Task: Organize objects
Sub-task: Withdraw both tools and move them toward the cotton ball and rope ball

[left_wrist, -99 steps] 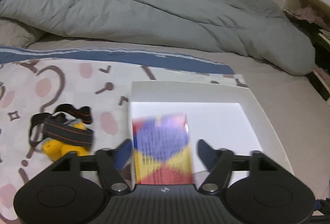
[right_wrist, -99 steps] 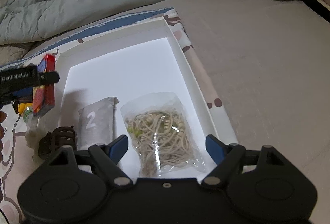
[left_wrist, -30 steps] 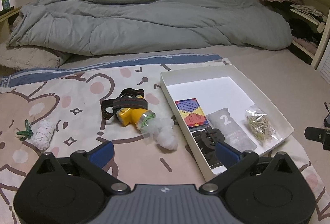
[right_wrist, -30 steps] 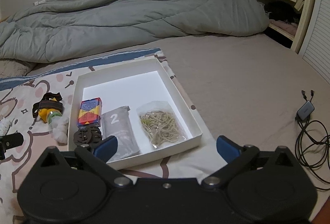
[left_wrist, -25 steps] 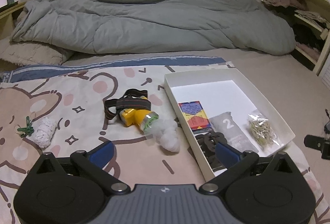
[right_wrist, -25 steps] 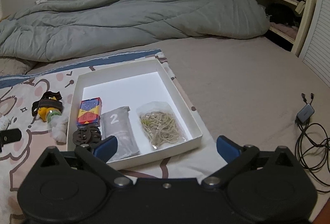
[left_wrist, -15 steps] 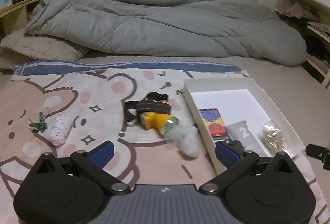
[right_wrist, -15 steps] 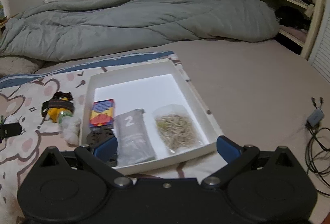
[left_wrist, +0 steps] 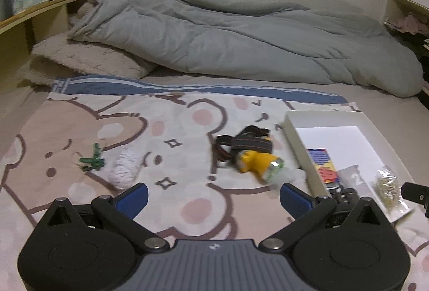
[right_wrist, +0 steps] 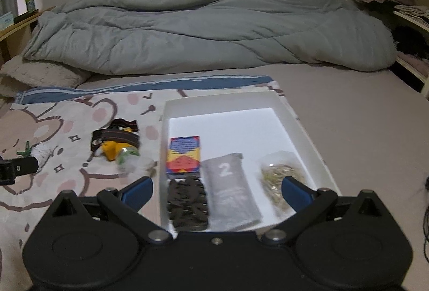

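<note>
The cartoon-bear blanket [left_wrist: 187, 135] carries a white tray [right_wrist: 297, 127] at three o'clock, already holding a colourful card box [right_wrist: 183, 154], a grey pouch marked 2 [right_wrist: 228, 183], a bag of rubber bands [right_wrist: 281, 178] and a black hair claw [right_wrist: 187, 201]. Outside it lie the yellow headlamp [left_wrist: 257, 159], a white roll [left_wrist: 123, 167] and a green clip [left_wrist: 92, 161] at nine o'clock. Left gripper [left_wrist: 213, 197] and right gripper [right_wrist: 217, 190] both gape wide, empty. The headlamp looks next: best pinch its body, not the loose strap.
</note>
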Available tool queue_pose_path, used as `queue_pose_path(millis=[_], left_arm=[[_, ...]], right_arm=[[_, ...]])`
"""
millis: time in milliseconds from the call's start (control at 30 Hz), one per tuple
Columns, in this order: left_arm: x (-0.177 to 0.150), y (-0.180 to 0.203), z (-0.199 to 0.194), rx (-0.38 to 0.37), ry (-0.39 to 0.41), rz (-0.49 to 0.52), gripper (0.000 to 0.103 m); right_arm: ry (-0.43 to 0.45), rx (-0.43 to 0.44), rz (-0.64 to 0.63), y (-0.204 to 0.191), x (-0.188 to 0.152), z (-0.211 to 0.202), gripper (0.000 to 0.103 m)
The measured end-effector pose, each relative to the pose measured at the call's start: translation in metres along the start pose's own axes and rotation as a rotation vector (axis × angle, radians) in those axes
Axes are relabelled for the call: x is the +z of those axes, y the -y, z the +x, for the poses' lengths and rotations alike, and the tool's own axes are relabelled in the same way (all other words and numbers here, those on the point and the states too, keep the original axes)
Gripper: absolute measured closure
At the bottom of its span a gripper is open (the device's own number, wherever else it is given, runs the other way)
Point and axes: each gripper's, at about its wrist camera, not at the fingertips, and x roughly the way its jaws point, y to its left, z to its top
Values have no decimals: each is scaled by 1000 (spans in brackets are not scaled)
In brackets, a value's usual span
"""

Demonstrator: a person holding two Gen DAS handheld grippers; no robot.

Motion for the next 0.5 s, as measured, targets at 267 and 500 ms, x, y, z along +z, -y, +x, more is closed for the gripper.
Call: queue_pose_path(millis=[267,500], left_arm=[[-3,-29,-6,37,5,-27,0],[-4,-48,-9,57,11,-41,0]], right_arm=[[-2,41,-29,-34,4,10,0],[10,83,-62,-62,5,12,0]])
